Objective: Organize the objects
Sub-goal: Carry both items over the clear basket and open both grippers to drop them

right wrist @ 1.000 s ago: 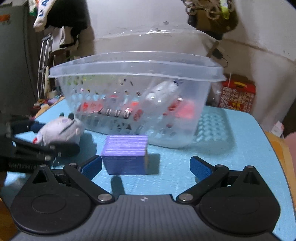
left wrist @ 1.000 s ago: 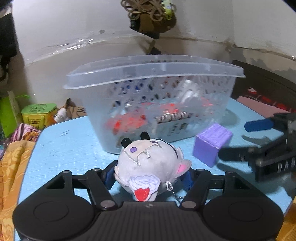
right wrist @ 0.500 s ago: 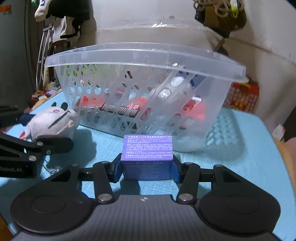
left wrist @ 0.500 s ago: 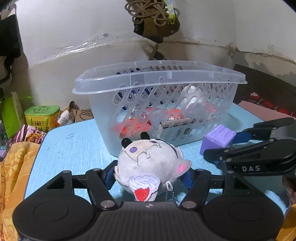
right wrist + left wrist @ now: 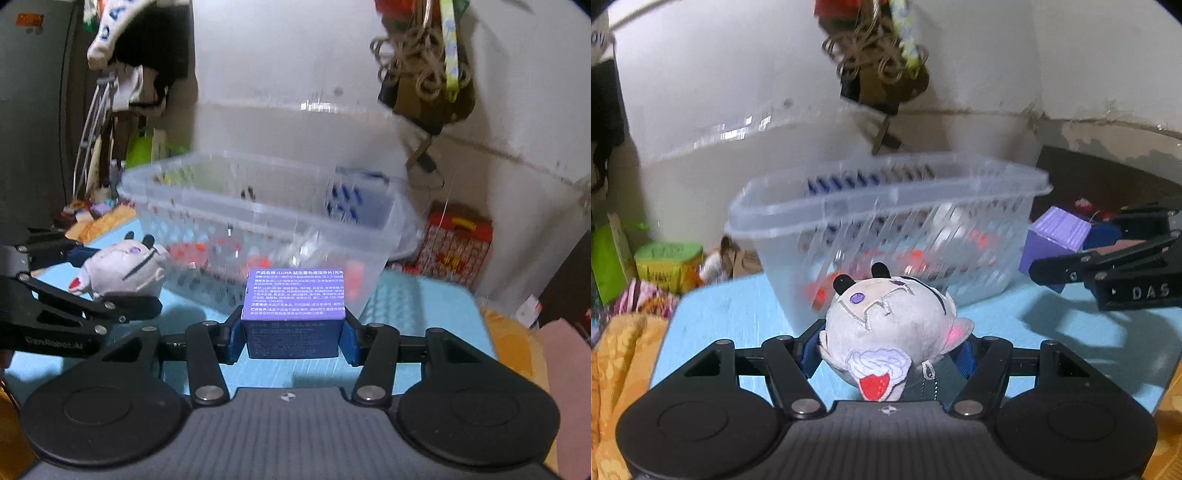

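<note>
My left gripper point(image 5: 888, 350) is shut on a grey plush toy point(image 5: 886, 325) with black ears and a red strawberry patch, held above the blue table point(image 5: 738, 306). My right gripper point(image 5: 293, 338) is shut on a purple box point(image 5: 293, 295) with printed text, also lifted. Both are in front of a clear perforated plastic basket point(image 5: 886, 195) that holds several small items. The purple box point(image 5: 1054, 240) and right gripper show at the right of the left wrist view. The plush toy point(image 5: 122, 271) and left gripper show at the left of the right wrist view.
A green tin point(image 5: 668, 258) and orange patterned cloth point(image 5: 620, 350) lie left of the table. A red gift box point(image 5: 458, 243) stands behind the table on the right. A bundle of cords point(image 5: 882, 55) hangs on the white wall above the basket point(image 5: 258, 195).
The right gripper closed on the purple box and lifted it. Both grippers rose with their objects; the basket now sits lower and farther in both views.
</note>
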`<state>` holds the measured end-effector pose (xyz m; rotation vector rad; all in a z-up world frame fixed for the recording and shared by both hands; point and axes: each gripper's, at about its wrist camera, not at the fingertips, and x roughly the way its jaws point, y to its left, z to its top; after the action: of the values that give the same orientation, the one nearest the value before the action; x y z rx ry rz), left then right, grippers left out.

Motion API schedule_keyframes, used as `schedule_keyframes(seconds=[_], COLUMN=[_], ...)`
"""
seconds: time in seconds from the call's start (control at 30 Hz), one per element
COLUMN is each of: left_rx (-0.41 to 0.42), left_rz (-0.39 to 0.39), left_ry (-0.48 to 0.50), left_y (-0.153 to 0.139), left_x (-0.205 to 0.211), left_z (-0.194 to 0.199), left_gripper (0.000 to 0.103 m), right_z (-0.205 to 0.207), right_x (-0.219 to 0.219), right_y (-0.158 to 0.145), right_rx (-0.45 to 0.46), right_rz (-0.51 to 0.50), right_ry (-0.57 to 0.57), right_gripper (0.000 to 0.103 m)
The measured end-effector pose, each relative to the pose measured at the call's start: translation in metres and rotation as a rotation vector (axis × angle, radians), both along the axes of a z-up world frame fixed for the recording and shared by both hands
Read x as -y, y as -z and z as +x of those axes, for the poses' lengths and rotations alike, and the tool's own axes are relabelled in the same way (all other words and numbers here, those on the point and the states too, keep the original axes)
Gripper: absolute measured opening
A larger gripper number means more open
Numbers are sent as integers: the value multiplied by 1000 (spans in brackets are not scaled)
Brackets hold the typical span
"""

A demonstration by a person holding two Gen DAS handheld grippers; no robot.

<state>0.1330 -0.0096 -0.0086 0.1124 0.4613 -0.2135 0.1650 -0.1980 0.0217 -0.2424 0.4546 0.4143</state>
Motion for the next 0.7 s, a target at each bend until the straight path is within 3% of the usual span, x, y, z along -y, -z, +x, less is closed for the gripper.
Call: schedule_keyframes(seconds=[0.23, 0.4, 0.7], left_rx=[147, 179, 220], left_rz=[-8, -38, -109], left_ry=[28, 35, 12], left_y=[-25, -38, -58], left_x=[6, 3, -9], left_z=[-25, -33, -37], left_gripper=[71, 71, 71], right_z=[-18, -20, -18], right_x=[16, 35, 40], right_y=[-27, -43, -50], right_rx=[71, 110, 140], right_rz=[87, 158, 170], right_ry=[0, 25, 42], right_gripper=[54, 54, 54])
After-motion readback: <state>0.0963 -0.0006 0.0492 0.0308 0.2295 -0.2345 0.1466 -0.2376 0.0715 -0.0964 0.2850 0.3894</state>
